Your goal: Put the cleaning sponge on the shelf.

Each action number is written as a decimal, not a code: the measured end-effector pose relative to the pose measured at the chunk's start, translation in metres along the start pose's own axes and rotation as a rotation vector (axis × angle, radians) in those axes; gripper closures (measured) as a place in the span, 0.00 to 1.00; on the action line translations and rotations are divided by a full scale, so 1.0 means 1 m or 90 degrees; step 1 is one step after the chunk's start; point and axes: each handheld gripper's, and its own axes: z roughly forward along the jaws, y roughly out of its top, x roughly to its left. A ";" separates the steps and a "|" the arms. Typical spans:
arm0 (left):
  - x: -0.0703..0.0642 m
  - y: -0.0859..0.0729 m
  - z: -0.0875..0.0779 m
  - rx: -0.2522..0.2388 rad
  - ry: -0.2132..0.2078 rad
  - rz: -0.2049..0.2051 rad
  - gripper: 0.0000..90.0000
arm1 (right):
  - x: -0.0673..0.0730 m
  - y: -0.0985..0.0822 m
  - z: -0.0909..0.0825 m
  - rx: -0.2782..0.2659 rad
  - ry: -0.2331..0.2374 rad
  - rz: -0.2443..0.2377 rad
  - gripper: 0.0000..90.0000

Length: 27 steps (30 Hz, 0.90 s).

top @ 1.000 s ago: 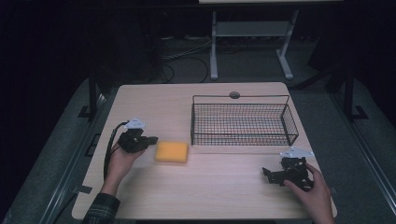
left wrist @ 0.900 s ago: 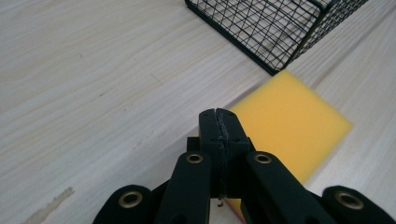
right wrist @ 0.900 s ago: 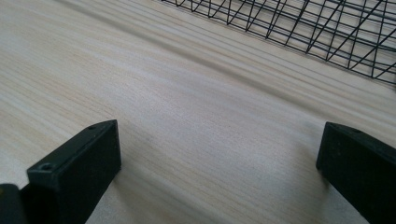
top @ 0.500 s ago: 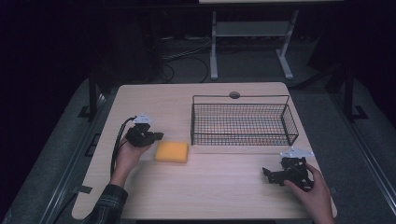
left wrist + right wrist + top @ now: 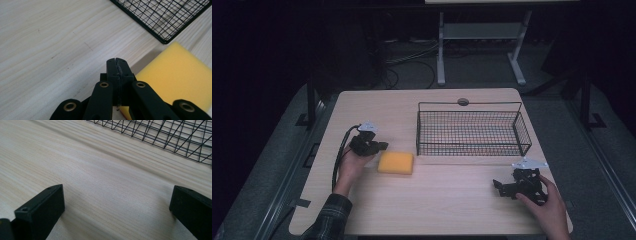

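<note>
No brands or readable writing anywhere. One yellow rectangular foam sponge (image 5: 395, 162) lying flat on the pale wood surface (image 5: 442, 205), one empty black wire basket (image 5: 472, 131) just behind. Left tool (image 5: 117, 65) pressed together beside the sponge; right tool (image 5: 117, 207) spread wide over bare wood.

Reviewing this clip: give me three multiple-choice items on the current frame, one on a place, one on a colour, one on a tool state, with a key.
1. Where is the sponge?
A. inside the wire basket
B. on the table, beside the left tool
C. held by the right tool

2. The sponge's colour?
A. yellow
B. green
C. blue

3. The left tool's jaws?
A. wide apart
B. gripping the sponge
C. closed on nothing

Key: 1 B, it lies on bare wood outside the basket; 2 A, plainly yellow; 3 C, jaws meet with the sponge alongside.
</note>
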 end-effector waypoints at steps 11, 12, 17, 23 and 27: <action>-0.003 -0.005 -0.005 0.011 -0.010 0.003 1.00 | 0.000 0.000 0.000 0.000 0.000 0.000 0.00; -0.004 -0.006 -0.005 0.011 -0.011 0.003 1.00 | 0.000 0.000 0.000 0.000 0.000 -0.001 0.00; -0.007 -0.009 -0.008 0.013 -0.016 0.003 1.00 | 0.000 0.000 0.000 0.000 0.000 0.000 0.00; -0.009 -0.011 -0.012 0.017 -0.021 0.006 1.00 | 0.000 0.000 0.000 0.000 0.000 0.000 0.00; -0.011 -0.014 -0.012 0.022 -0.025 0.003 1.00 | 0.000 0.000 0.000 0.000 0.000 0.000 0.00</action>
